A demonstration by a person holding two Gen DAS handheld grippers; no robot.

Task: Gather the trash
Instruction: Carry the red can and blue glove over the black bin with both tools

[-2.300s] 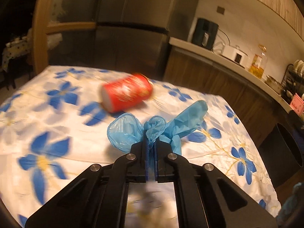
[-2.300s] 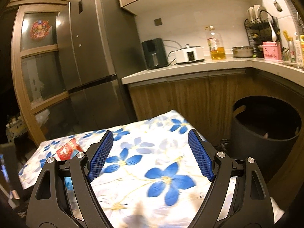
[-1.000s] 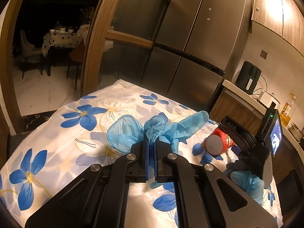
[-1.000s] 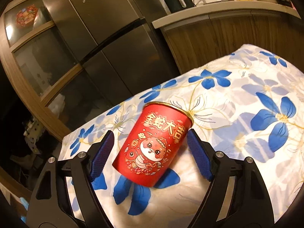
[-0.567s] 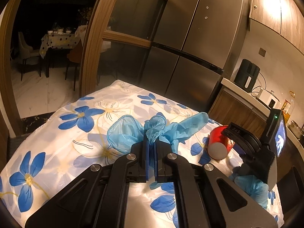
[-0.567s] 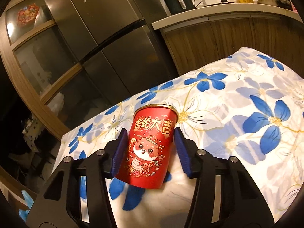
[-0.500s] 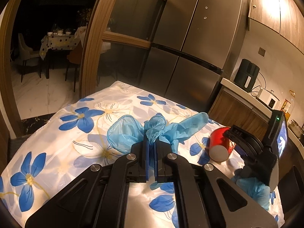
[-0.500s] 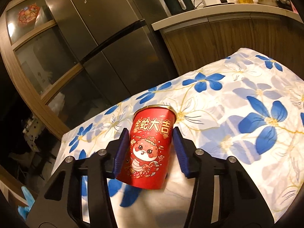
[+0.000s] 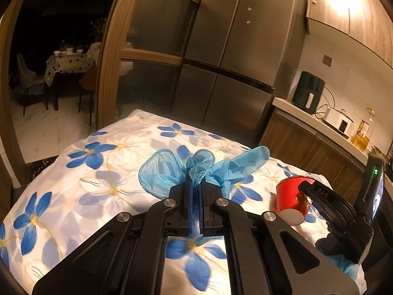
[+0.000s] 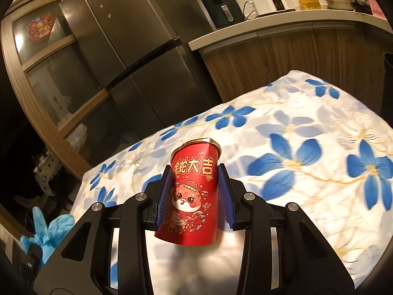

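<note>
A crumpled blue disposable glove (image 9: 162,172) sticks out of my left gripper (image 9: 195,184), which is shut on it above the flowered tablecloth (image 9: 86,172). A red paper cup (image 10: 191,196) with a cartoon print stands between the blue pads of my right gripper (image 10: 194,169). Its jaws are closing; the pads press on the cup's sides and the rim is dented. In the left wrist view the red cup (image 9: 291,196) is at the right, held off the cloth by the right gripper (image 9: 316,194).
A steel fridge (image 9: 233,61) stands behind the table, and a wooden counter (image 10: 294,24) carries appliances and an oil bottle. A dark bin (image 10: 388,86) stands at the right edge. A blue-gloved hand (image 9: 343,263) holds the right gripper.
The right jaws have closed from wide apart onto the red cup, squeezing and denting its rim, and the cup has come off the cloth. The left gripper has drifted a little with the glove.
</note>
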